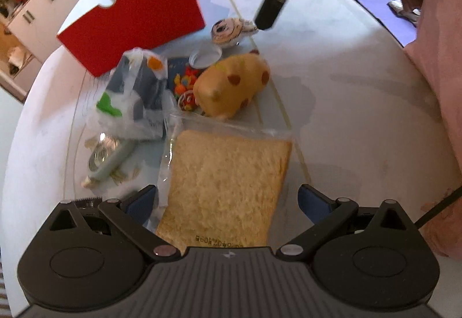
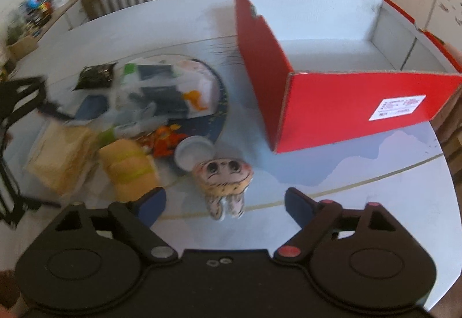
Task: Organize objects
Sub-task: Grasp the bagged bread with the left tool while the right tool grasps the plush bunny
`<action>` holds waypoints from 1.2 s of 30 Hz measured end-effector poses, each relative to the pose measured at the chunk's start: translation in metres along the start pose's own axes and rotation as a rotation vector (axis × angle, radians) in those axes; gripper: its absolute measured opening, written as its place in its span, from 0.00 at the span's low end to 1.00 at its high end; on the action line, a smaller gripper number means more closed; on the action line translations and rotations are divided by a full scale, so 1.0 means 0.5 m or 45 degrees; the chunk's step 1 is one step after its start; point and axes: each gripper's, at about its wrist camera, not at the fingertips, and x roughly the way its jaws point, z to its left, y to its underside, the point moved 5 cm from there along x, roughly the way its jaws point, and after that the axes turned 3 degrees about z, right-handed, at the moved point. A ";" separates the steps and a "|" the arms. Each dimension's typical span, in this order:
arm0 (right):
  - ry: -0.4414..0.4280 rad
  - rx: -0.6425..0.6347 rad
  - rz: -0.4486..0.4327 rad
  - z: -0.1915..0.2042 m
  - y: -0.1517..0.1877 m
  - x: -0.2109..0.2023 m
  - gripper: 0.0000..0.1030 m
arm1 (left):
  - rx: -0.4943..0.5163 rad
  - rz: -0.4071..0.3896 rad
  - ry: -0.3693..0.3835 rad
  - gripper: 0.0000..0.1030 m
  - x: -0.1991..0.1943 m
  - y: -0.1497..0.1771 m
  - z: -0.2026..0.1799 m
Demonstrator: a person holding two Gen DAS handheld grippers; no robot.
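Clutter on a round pale table [image 1: 346,104]: bagged bread slice [image 1: 228,191] nearest, spotted tan plush [image 1: 231,84] behind it, striped plush doll [image 2: 222,176] beside a white lid [image 2: 192,156], all short of an open red box [image 2: 346,116]. Left gripper [image 1: 228,202] spread wide astride the bread slice, pads clear of it. Right gripper [image 2: 225,204] spread above the doll, gripping nothing; box's white interior and end label seen only from the right wrist, date print on the bread bag only from the left.

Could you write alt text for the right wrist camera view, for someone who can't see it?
Open black tongs with blue tips hover over a small plush doll with a big-eyed face on a pale round table. An empty red cardboard box stands to the right; bagged bread and cluttered packets lie to the left.
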 end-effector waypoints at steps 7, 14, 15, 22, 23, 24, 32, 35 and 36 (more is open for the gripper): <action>0.033 0.001 0.014 0.000 -0.006 0.036 0.70 | -0.215 -0.057 -0.086 0.99 0.006 0.016 -0.006; 0.044 -0.003 0.041 0.008 -0.003 0.055 0.55 | -0.485 -0.132 -0.135 0.83 -0.013 0.019 0.011; 0.042 0.003 0.045 0.008 -0.002 0.056 0.52 | -0.517 -0.139 -0.143 0.82 -0.016 0.021 0.012; 0.053 0.022 0.043 0.007 -0.001 0.052 0.39 | -0.680 -0.159 -0.196 0.78 -0.032 0.029 0.004; 0.057 0.027 0.039 0.006 0.000 0.049 0.39 | -0.702 -0.162 -0.203 0.78 -0.033 0.031 0.003; 0.057 0.033 0.036 0.005 -0.001 0.045 0.39 | -0.729 -0.162 -0.216 0.78 -0.032 0.031 0.003; 0.030 0.033 -0.005 0.013 0.002 -0.026 0.38 | -0.933 -0.170 -0.244 0.77 -0.053 0.030 -0.001; 0.030 0.013 -0.032 0.015 0.000 -0.059 0.38 | -0.977 -0.162 -0.270 0.77 -0.067 0.022 -0.003; 0.031 0.011 -0.041 0.016 -0.003 -0.069 0.38 | -0.996 -0.161 -0.278 0.77 -0.072 0.018 -0.003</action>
